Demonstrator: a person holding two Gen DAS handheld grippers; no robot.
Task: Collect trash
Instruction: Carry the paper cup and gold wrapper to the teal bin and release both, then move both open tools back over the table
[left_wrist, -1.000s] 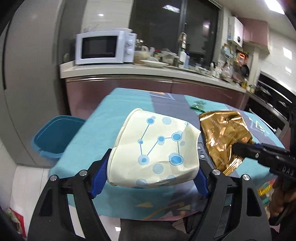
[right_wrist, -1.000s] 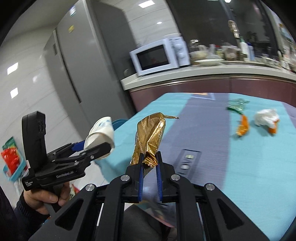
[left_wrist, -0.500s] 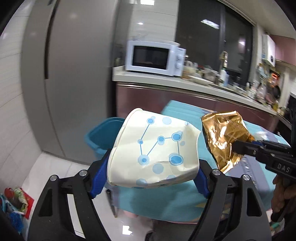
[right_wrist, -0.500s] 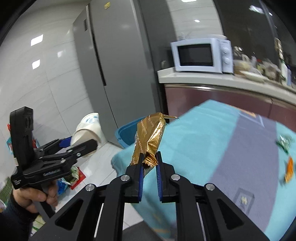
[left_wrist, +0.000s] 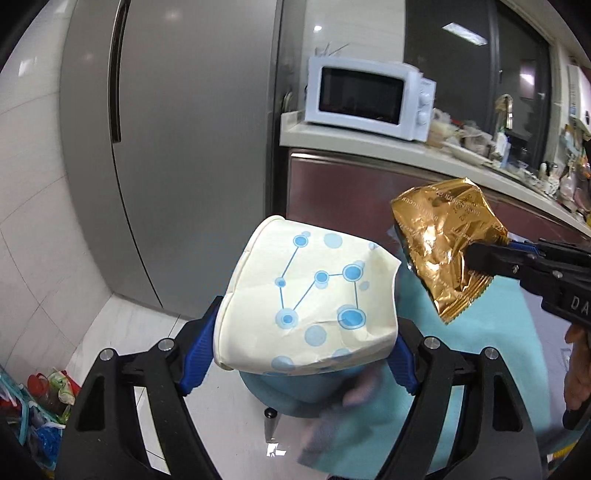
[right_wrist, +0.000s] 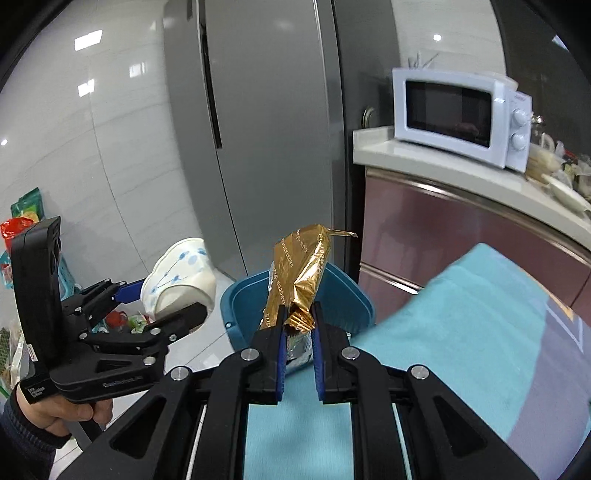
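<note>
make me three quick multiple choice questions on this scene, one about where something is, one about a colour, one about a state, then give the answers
1. Where is the microwave?
A. on the floor
B. on the counter beside the fridge
C. on the table

2. What colour is the bin?
A. red
B. white
C. blue

3. What is the state of the paper cup?
A. upright on the table
B. crumpled, clamped between the left gripper's fingers
C. lying in the bin

Answers:
1 B, it stands on the pale counter next to the grey fridge.
2 C, its rim shows blue behind the gold wrapper that the right gripper pinches.
3 B, its dented sides sit between the blue pads.
</note>
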